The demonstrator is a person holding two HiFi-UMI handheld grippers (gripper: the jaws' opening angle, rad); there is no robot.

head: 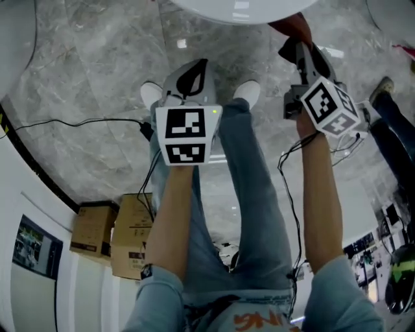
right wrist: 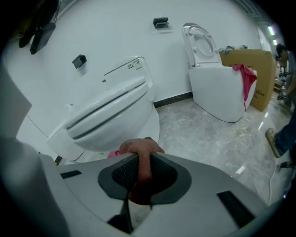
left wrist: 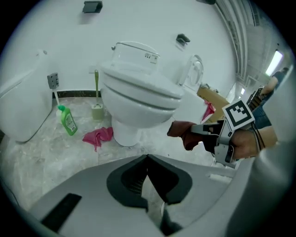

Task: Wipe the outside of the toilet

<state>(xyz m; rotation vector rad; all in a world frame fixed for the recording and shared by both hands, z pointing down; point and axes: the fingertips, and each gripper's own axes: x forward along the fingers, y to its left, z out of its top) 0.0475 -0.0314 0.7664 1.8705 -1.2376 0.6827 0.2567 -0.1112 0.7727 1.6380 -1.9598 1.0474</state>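
The white toilet [left wrist: 138, 95] stands against the wall with its lid down; in the head view only its front rim [head: 240, 10] shows at the top. My right gripper [right wrist: 141, 155] is shut on a brown-red cloth [right wrist: 138, 148], held just in front of the bowl [right wrist: 111, 115] and apart from it. The left gripper view shows that right gripper [left wrist: 203, 132] with the cloth [left wrist: 182, 132] to the right of the bowl. My left gripper [left wrist: 148, 159] is shut on nothing, lower and further back [head: 192, 74] over the floor.
A green bottle [left wrist: 68, 121], a toilet brush [left wrist: 96, 109] and a pink cloth [left wrist: 98, 136] lie on the floor left of the toilet. A second toilet [right wrist: 217, 88] with raised lid and a cardboard box [right wrist: 256, 69] stand right. Boxes [head: 110, 233] sit behind me.
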